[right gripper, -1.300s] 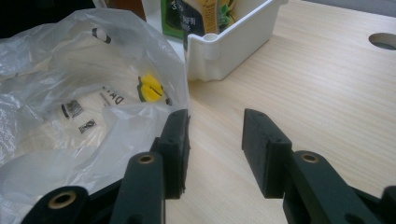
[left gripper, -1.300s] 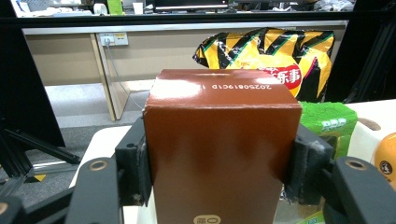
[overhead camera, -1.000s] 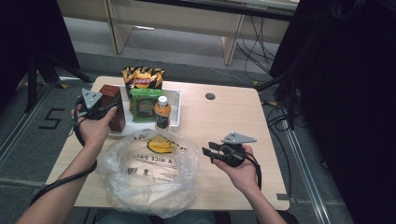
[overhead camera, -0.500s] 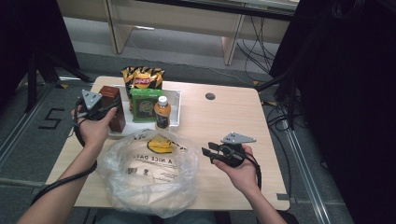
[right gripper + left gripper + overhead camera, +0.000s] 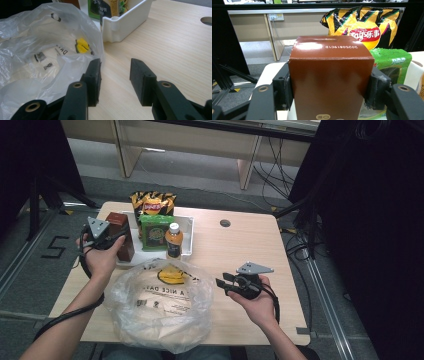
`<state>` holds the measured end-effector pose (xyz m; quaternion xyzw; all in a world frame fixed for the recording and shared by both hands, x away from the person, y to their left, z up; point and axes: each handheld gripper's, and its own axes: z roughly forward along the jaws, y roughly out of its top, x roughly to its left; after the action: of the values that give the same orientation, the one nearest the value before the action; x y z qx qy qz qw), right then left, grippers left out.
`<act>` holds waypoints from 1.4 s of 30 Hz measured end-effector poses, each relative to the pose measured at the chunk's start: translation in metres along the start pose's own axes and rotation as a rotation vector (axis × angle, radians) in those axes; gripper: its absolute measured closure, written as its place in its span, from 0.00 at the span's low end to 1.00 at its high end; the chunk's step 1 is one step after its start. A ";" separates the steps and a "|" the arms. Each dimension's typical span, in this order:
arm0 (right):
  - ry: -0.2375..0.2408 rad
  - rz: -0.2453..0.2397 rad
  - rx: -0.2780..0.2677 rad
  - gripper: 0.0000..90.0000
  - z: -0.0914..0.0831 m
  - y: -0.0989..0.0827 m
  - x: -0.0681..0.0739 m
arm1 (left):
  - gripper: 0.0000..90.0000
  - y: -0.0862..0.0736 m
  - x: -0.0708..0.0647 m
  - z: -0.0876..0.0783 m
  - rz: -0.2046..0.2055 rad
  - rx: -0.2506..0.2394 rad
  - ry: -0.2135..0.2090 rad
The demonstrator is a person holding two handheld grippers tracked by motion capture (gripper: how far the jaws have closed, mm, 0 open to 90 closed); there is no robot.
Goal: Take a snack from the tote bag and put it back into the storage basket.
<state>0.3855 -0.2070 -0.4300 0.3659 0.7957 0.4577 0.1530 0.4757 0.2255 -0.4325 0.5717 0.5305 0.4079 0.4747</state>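
Nothing moved since earlier frame. Left gripper (image 5: 114, 239) fingers clamped brown box (image 5: 329, 77), upright at tray (image 5: 187, 236) left end; bag (image 5: 160, 305) lay nearer. Right gripper (image 5: 115, 75) fingers half-open, empty.

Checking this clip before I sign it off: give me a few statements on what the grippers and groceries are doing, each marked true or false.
1. The left gripper is shut on the brown box. True: its fingers press both sides of the box.
2. The right gripper holds the plastic bag. False: its fingers stand apart over bare table, with the bag's edge beside one of them.
3. The orange drink bottle lies inside the bag. False: it stands upright in the white tray.
4. A chips bag stands at the far end of the tray. True.
5. The green packet sits between the box and the bottle. True.
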 end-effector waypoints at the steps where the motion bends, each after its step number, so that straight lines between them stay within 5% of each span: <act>1: 0.000 0.000 0.001 0.69 0.000 0.000 0.000 | 0.40 0.000 0.000 0.000 -0.002 0.002 0.002; 13: 0.021 0.041 0.033 0.68 -0.001 0.001 0.003 | 0.37 0.001 0.001 -0.001 -0.008 0.020 0.000; 27: 0.011 0.001 0.025 0.68 -0.001 0.000 0.000 | 0.25 0.003 0.003 -0.003 -0.013 0.018 -0.005; 33: 0.012 0.002 0.025 0.68 -0.001 0.000 0.000 | 0.24 0.001 0.005 -0.006 -0.026 0.030 -0.013; 36: 0.023 0.043 0.035 0.67 -0.001 0.000 0.003 | 0.24 0.002 0.005 -0.009 -0.026 0.036 -0.018; 42: 0.024 0.024 0.029 0.67 0.000 0.001 0.001 | 0.24 0.004 0.008 -0.017 -0.057 0.057 -0.041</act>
<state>0.3847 -0.2062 -0.4291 0.3722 0.7994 0.4526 0.1325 0.4607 0.2350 -0.4257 0.5778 0.5481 0.3675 0.4803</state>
